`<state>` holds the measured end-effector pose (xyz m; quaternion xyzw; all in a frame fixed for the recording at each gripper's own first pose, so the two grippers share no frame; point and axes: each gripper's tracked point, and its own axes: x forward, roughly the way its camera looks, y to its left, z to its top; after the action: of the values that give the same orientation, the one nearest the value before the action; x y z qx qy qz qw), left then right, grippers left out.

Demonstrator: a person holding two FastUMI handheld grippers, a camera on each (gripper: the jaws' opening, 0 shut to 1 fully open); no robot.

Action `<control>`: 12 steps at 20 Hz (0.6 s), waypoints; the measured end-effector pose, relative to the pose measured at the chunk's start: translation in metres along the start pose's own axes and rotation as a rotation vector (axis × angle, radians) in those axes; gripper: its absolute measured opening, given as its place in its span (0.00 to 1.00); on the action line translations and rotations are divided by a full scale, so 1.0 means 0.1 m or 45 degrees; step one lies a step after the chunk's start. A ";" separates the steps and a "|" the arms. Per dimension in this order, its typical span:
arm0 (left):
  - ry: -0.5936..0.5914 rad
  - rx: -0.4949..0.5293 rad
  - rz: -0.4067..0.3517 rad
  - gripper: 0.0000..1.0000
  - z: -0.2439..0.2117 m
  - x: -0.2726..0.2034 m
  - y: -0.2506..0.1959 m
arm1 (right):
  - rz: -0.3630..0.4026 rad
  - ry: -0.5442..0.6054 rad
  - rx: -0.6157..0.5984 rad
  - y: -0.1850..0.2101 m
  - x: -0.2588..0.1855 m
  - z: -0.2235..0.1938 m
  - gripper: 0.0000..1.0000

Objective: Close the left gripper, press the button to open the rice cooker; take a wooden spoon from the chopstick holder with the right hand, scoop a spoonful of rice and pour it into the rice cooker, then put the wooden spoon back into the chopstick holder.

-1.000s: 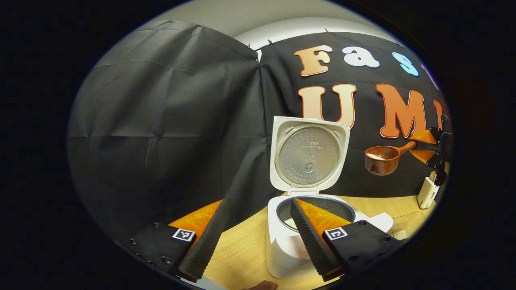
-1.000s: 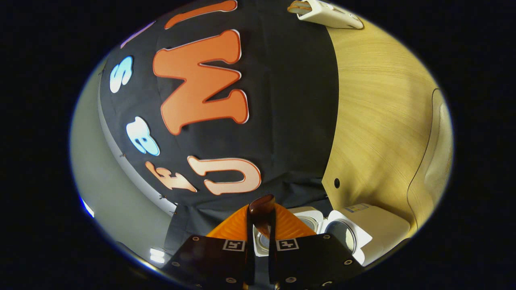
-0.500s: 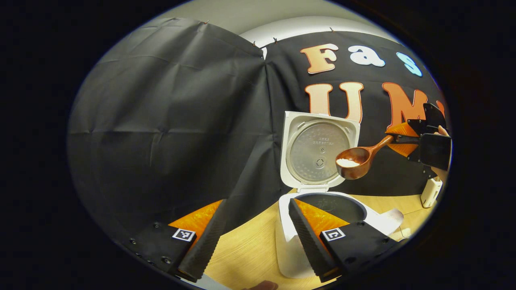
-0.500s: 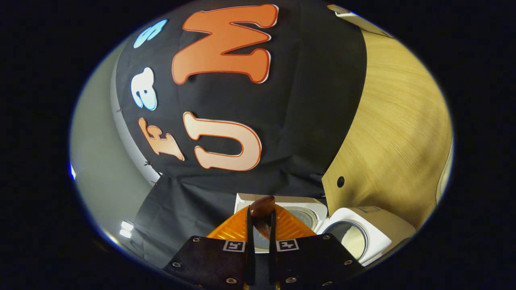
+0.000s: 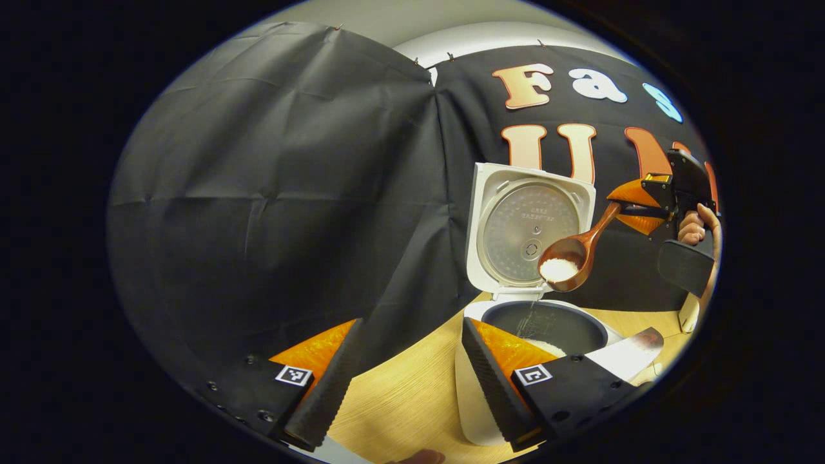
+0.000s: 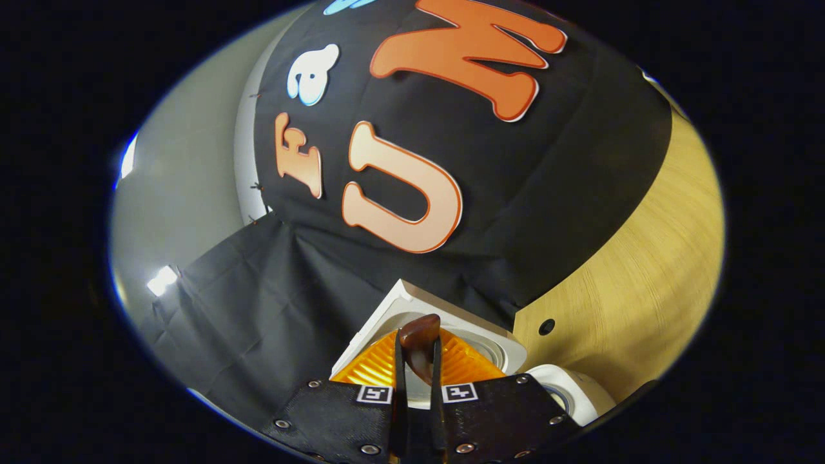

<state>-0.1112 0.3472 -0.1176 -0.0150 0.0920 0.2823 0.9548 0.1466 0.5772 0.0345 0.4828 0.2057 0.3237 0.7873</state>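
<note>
We see right claw (image 6: 417,361) clamped on wooden spoon (image 5: 570,258), tipped w/ rice (image 5: 558,269) over open rice cooker (image 5: 538,322); left claw (image 5: 406,380) wide open, holding nothing.

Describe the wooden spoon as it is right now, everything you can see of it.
The wooden spoon is dark reddish-brown with a glossy look, a deep round bowl and a slim handle. It hangs above the open rice cooker, in front of the raised lid, tilted bowl-down. White rice sits in the bowl and a thin stream falls into the pot. The right tool clamps the handle end; in the right gripper view the handle end pokes up between its fingers.
</note>
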 end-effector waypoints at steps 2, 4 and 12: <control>-0.001 0.006 0.005 0.97 0.00 -0.01 0.00 | 0.009 0.004 -0.107 -0.01 -0.03 -0.05 0.13; -0.002 0.005 0.005 0.97 0.00 -0.01 -0.01 | 0.034 -0.012 -0.203 0.04 -0.06 -0.03 0.13; 0.001 0.025 -0.032 0.97 0.00 -0.01 -0.03 | 0.261 -0.029 -0.596 0.47 -0.20 -0.11 0.13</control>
<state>-0.1106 0.3442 -0.1170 -0.0069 0.0949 0.2692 0.9584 0.1107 0.5847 0.0715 0.3095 0.0665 0.4350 0.8430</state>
